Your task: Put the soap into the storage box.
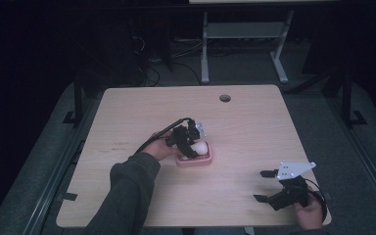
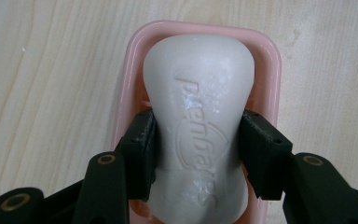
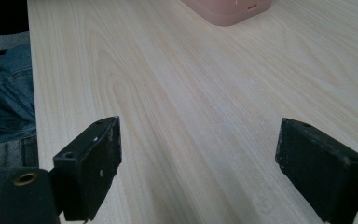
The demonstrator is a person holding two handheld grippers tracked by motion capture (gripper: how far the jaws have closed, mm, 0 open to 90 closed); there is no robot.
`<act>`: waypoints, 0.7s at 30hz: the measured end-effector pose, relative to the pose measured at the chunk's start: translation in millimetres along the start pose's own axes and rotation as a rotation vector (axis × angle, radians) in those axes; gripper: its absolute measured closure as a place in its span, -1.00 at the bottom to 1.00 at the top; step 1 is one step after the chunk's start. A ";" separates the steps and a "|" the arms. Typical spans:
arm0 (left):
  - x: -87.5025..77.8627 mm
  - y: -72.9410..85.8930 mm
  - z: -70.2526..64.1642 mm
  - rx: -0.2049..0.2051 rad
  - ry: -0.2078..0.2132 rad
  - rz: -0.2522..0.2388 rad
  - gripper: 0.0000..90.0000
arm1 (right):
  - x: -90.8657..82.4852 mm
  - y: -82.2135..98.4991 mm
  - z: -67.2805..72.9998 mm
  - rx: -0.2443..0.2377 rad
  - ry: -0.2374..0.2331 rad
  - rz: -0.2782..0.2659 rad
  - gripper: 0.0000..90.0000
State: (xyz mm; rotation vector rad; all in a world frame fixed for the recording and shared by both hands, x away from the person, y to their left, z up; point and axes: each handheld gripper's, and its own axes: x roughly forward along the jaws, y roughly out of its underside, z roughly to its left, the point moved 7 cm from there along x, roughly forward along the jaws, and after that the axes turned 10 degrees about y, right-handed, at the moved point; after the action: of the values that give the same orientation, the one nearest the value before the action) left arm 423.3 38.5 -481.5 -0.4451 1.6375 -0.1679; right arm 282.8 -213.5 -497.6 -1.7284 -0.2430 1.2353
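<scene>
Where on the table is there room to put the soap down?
Bare wood lies all around: behind the pink dish up to the round hole, and between it and the right tongs. The crowded bit is the dish, where the left tongs squeeze the soap.

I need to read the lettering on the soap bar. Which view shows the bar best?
The left gripper view: the soap bar is close up, embossed lettering legible, over the pink dish. The high view shows it as a small white lump; the right gripper view catches the dish's corner.

The soap bar [image 2: 199, 116] lies in the dish [image 2: 272, 70], mid-table [image 1: 127, 107].
</scene>
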 end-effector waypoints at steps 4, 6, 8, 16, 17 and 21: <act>1.5 0.5 0.4 -0.003 0.000 0.005 0.10 | -0.2 0.0 0.2 -0.001 0.000 0.000 -0.69; 2.5 0.8 0.0 -0.001 0.000 0.013 0.10 | -0.2 0.0 0.2 0.000 0.000 0.000 -0.69; 3.5 1.1 0.0 0.001 -0.002 0.019 0.10 | -0.1 0.0 0.3 -0.001 0.001 0.000 -0.69; 4.6 2.0 1.4 -0.001 -0.002 0.022 0.09 | -0.3 0.4 0.1 0.002 0.003 0.002 -0.69; 4.7 2.1 1.7 -0.001 -0.004 0.023 0.09 | -0.3 0.4 0.1 0.002 0.003 0.002 -0.69; 3.6 2.0 0.6 -0.003 -0.003 0.020 0.05 | -0.2 0.2 0.6 0.000 0.002 0.002 -0.69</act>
State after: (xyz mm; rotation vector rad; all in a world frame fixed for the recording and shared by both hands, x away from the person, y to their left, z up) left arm 423.3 39.0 -485.6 -0.4312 1.6388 -0.1502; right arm 282.2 -213.3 -497.6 -1.7305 -0.2404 1.2354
